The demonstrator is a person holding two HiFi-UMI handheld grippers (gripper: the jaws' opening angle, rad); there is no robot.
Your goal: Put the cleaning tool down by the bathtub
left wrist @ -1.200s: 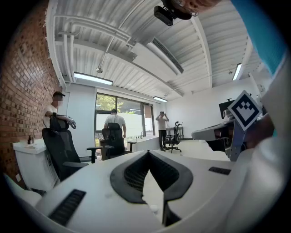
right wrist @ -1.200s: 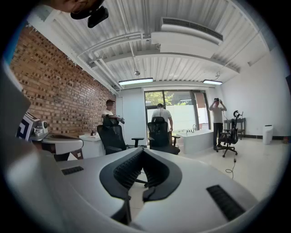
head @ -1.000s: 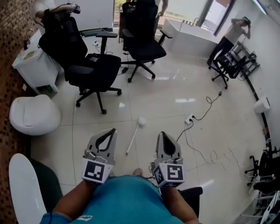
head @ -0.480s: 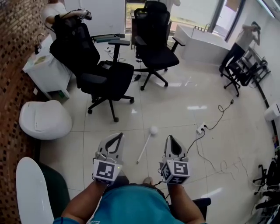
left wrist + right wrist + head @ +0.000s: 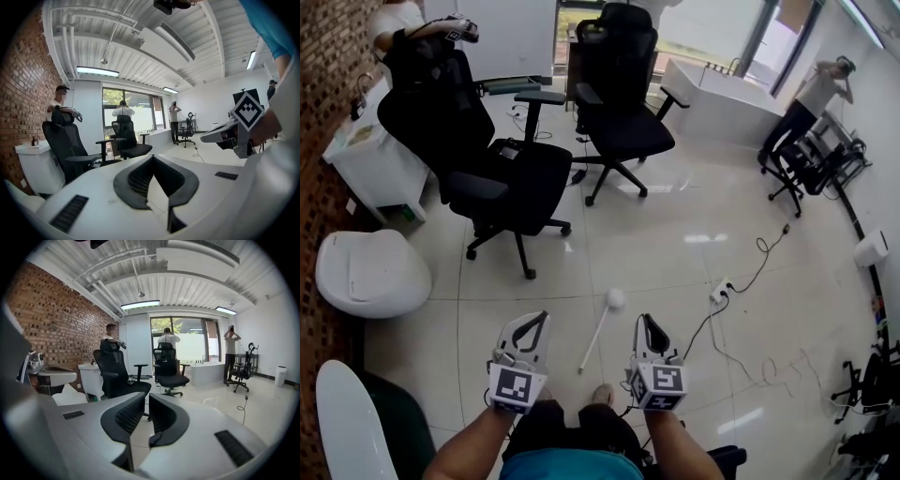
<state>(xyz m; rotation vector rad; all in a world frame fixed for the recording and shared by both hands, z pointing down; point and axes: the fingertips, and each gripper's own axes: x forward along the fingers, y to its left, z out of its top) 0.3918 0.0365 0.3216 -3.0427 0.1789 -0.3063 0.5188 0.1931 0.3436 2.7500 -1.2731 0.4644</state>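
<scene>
The cleaning tool (image 5: 599, 332), a white long-handled brush with a round head, lies on the tiled floor between my two grippers and touches neither. In the head view my left gripper (image 5: 534, 320) is to its left, its tips meeting and nothing in them. To the brush's right, my right gripper (image 5: 648, 321) has its jaws opening, a narrow gap between the pads and nothing in it. The right gripper view shows that gap at the right gripper (image 5: 146, 398). The white bathtub (image 5: 719, 92) stands far off at the back right, also seen as the bathtub (image 5: 206, 372).
Two black office chairs (image 5: 506, 178) (image 5: 623, 117) stand between me and the tub. A white toilet (image 5: 367, 272) and a white cabinet (image 5: 367, 155) line the brick wall on the left. A power strip with cable (image 5: 719, 291) lies right of the brush. A person (image 5: 814, 89) stands by the far chairs.
Both grippers have dropped lower in the head view, nearer my body. The right jaws have parted slightly. The brush lies on the floor as before.
</scene>
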